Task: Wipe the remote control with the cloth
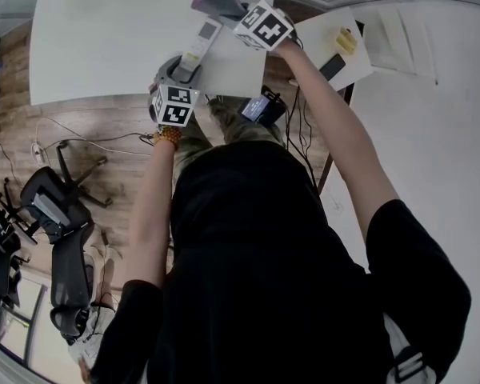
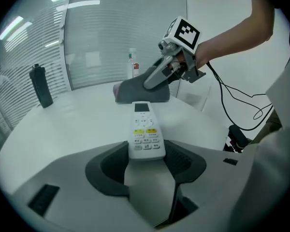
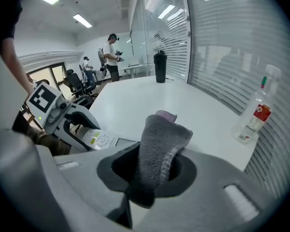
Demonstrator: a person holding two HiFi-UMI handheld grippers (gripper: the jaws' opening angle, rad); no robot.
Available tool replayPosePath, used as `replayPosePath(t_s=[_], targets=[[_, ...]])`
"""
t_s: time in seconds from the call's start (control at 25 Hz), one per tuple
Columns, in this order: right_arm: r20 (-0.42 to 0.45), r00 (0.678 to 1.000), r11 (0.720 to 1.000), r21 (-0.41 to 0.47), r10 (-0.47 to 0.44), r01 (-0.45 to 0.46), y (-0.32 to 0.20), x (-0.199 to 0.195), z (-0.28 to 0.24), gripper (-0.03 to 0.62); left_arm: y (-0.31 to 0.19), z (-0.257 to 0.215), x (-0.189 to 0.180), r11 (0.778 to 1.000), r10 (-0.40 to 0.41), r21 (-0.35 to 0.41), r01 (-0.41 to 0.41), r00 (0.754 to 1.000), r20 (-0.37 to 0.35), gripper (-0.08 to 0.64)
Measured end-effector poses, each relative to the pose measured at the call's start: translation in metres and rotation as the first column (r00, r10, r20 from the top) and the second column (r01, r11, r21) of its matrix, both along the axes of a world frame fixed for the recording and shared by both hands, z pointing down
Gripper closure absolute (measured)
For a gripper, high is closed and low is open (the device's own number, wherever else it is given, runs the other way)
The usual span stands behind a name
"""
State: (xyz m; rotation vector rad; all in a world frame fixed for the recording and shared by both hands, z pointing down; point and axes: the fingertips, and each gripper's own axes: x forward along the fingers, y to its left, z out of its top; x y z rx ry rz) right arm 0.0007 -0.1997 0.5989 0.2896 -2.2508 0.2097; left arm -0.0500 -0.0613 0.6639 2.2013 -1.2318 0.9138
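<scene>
A white remote control (image 2: 145,132) lies lengthwise on the white table (image 1: 104,38), buttons up. Its near end sits between the jaws of my left gripper (image 2: 146,154), which is shut on it. In the head view the remote control (image 1: 200,42) reaches away from the left gripper (image 1: 182,70) toward the table's middle. My right gripper (image 3: 152,166) is shut on a grey cloth (image 3: 159,144), whose folded end sticks up out of the jaws. From the left gripper view, the cloth (image 2: 142,94) rests on the table just past the remote's far end, under the right gripper (image 2: 160,76).
A black bottle (image 2: 41,87) and a clear bottle with a red label (image 3: 253,112) stand at the table's far side by the blinds. A second table at the right carries papers and a phone (image 1: 332,66). Office chairs (image 1: 56,206) stand on the wooden floor at the left. People stand far off.
</scene>
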Motion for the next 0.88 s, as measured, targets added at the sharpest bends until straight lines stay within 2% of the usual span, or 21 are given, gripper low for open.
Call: replayPosePath(t_s=[0.16,0.4,0.56,0.64,0.72,0.88], targets=[[-0.051,0.997,0.997,-0.043,-0.059,0.057,0.024,-0.022,0.019,0.522,0.001,-0.001,0.001,1.000,0.001,0.002,-0.001,1.000,0.000,0.325],[-0.050,0.999,0.996,-0.085,-0.022,0.018,0.038,-0.035,0.030,0.522,0.001,-0.001,0.001,1.000,0.001,0.010,-0.001,1.000,0.003,0.325],[-0.049,0.995,0.991,-0.103,-0.090,0.085,0.066,-0.048,0.025,0.522,0.002,-0.001,0.000,1.000,0.001,0.008,-0.001,1.000,0.001,0.324],[-0.062,0.991,0.990,-0.085,-0.115,0.109,0.077,-0.053,0.024,0.522,0.001,0.000,-0.001,1.000,0.001,0.005,-0.001,1.000,-0.001,0.324],[-0.064,0.993,0.993,-0.072,-0.098,0.094,0.076,-0.054,0.024,0.522,-0.001,0.000,-0.001,1.000,0.000,0.005,0.000,1.000,-0.002,0.325],[-0.050,0.996,0.992,-0.105,-0.080,0.074,0.078,-0.051,0.024,0.522,-0.002,0.001,0.001,1.000,0.004,0.006,-0.004,1.000,0.002,0.325]])
